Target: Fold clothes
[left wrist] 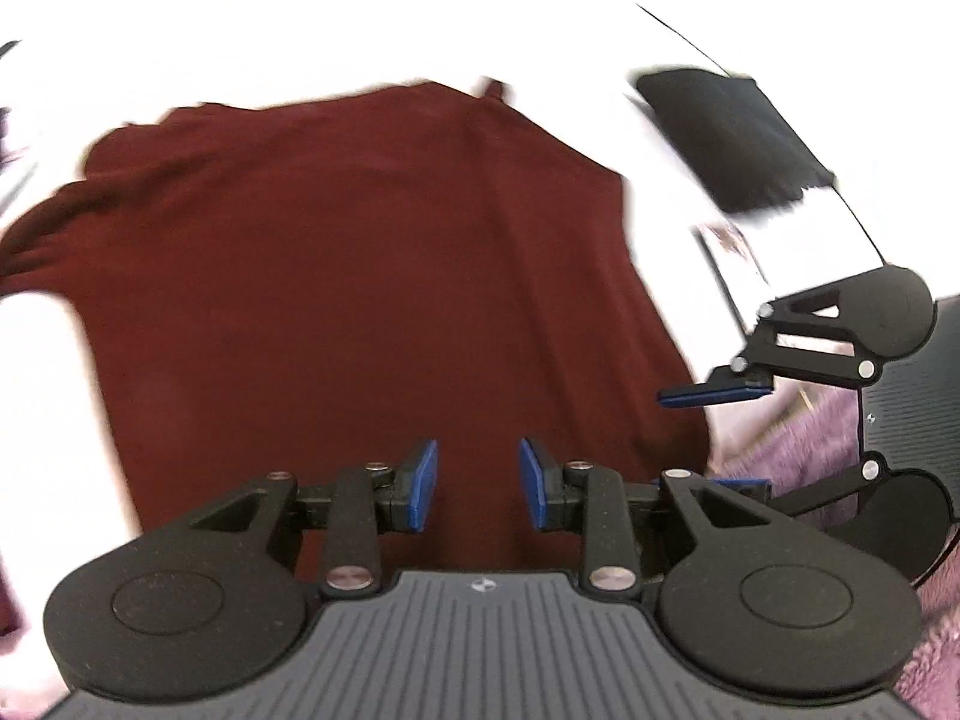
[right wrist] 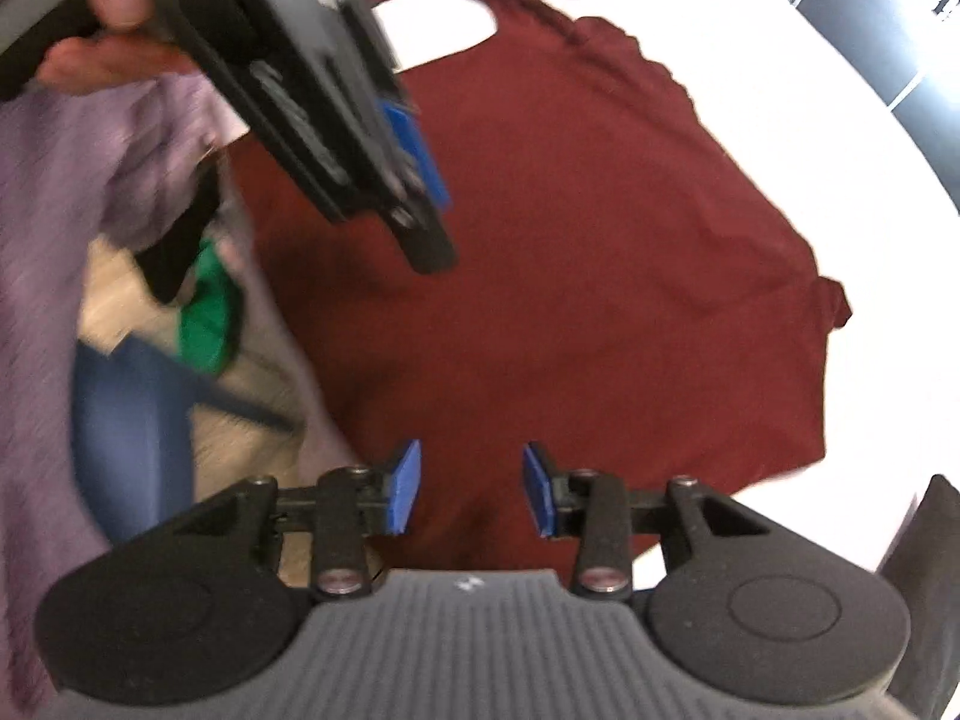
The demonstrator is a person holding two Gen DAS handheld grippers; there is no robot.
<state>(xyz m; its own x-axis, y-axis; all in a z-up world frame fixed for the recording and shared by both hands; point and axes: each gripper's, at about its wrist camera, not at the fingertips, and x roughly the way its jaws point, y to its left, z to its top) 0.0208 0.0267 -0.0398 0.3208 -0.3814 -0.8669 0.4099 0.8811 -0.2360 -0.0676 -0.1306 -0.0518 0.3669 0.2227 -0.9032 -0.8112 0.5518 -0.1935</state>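
White table [left wrist: 240, 30] — maroon garment [left wrist: 360, 270] spread.

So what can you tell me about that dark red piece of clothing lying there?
The dark red garment looks like a soft knit top with thin straps at its far end. It lies spread nearly flat on the white table, with light wrinkles and a small bunched corner at one side. Neither gripper touches it: the left gripper and right gripper both stand open above it, with nothing between their pads.

The shirt [left wrist: 360, 276] lies spread on the table [left wrist: 300, 30], a folded garment [left wrist: 726, 138] to its right.
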